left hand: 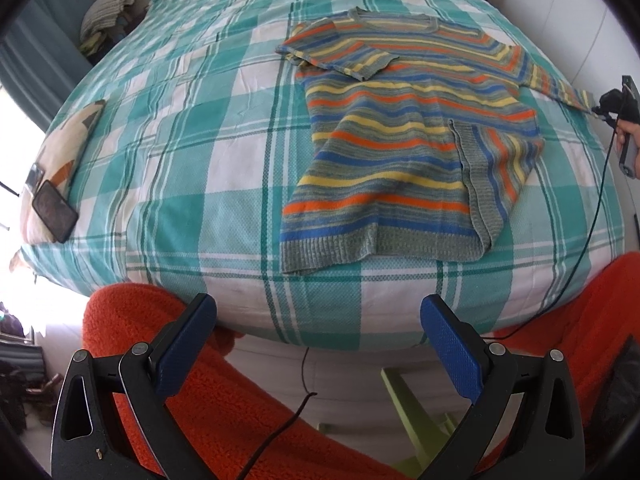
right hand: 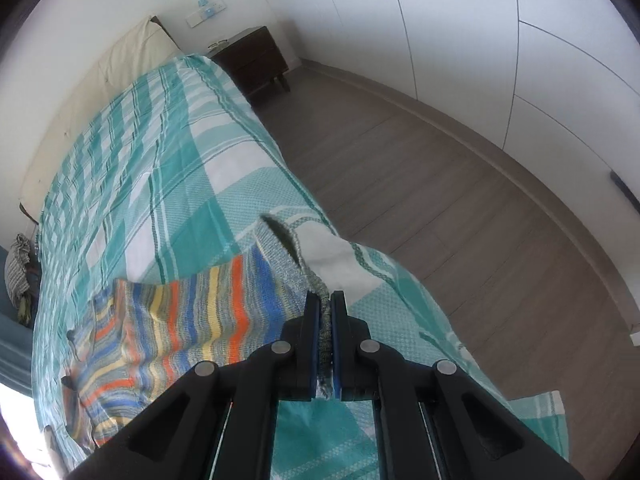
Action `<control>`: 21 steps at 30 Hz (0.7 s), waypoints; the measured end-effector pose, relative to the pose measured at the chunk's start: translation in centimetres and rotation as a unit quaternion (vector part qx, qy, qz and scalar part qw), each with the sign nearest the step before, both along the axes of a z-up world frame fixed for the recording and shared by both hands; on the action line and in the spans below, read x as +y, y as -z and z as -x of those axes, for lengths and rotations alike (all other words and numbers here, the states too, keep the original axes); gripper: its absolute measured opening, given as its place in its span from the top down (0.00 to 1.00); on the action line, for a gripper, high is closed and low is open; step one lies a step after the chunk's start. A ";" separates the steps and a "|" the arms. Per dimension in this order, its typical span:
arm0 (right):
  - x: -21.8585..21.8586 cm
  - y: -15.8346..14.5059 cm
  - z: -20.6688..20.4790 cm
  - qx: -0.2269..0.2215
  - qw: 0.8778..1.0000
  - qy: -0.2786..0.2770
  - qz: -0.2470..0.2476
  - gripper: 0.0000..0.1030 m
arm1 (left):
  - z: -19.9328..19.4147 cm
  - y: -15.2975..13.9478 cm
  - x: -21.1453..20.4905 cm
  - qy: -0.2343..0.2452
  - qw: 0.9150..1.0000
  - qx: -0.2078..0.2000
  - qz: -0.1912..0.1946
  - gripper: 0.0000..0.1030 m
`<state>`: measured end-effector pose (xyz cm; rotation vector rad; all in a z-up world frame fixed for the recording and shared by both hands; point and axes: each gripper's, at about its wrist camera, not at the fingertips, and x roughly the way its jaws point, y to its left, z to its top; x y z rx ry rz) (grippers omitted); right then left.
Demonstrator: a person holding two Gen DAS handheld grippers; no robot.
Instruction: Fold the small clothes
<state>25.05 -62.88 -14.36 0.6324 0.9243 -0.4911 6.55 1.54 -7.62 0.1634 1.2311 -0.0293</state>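
Left gripper [left hand: 319, 316] nearest, off the near edge of the bed, its blue ribbed fingers [left hand: 448, 344] spread wide with nothing between them; fuzzy orange fabric [left hand: 168, 344] bunched below and to both sides of it; a thin dark cable [left hand: 592, 208] runs from the right across the near bed corner.

Striped sweater [left hand: 400, 140] lies flat on the checked bedspread [left hand: 192, 152], right of centre, hem toward the near edge, neckline far; knit in horizontal bands of orange, yellow, blue and grey-green, with a ribbed grey hem and cuffs; left sleeve folded across the chest; lower right side turned over onto the body, showing a ribbed vertical edge; right sleeve stretched straight out to the right edge of the bed.

Right gripper [right hand: 325, 304] clamped on the grey ribbed cuff of that sleeve, fabric pinched between the two blue pads and lifted just off the bedspread, which puckers beside it.

Bedspread woven, teal and white squares with thin green lines, lightly creased; wide open cloth left of and beyond the sweater; a dark phone [left hand: 54, 211] sits on a patterned pillow [left hand: 72, 136] at the left edge; a grey striped bundle [left hand: 108, 8] at the far left corner.

Right of the bed, bare wood-plank floor [right hand: 440, 184]; a dark nightstand [right hand: 256, 60] at the far end; smooth white wall panels [right hand: 520, 40] beyond.
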 end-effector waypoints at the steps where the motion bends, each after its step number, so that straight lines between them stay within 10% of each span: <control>1: -0.1 0.3 0.1 0.009 1.000 0.005 0.002 0.96 | 0.0 0.1 0.0 -0.001 1.000 0.002 0.001 0.01; 7: 0.1 1.2 0.6 0.051 0.998 -0.032 0.029 0.93 | -1.0 1.0 1.7 -0.016 1.000 -0.009 0.007 0.01; 9: 2.9 -0.9 1.4 0.054 0.991 -0.073 0.101 0.61 | -1.9 1.8 4.1 -0.049 0.998 -0.005 0.039 0.01; 12: 10.6 -3.9 4.1 0.023 0.973 -0.187 0.132 0.47 | -3.4 3.8 7.3 -0.099 0.992 0.002 0.073 0.01; 17: 28.0 -3.8 7.0 -0.002 0.894 -0.448 0.029 0.48 | -4.6 6.7 8.0 -0.107 0.985 0.024 0.130 0.01; 21: 38.1 -1.0 4.9 0.002 0.834 -0.548 0.061 0.37 | -4.1 7.5 6.8 -0.076 0.992 0.015 0.102 0.01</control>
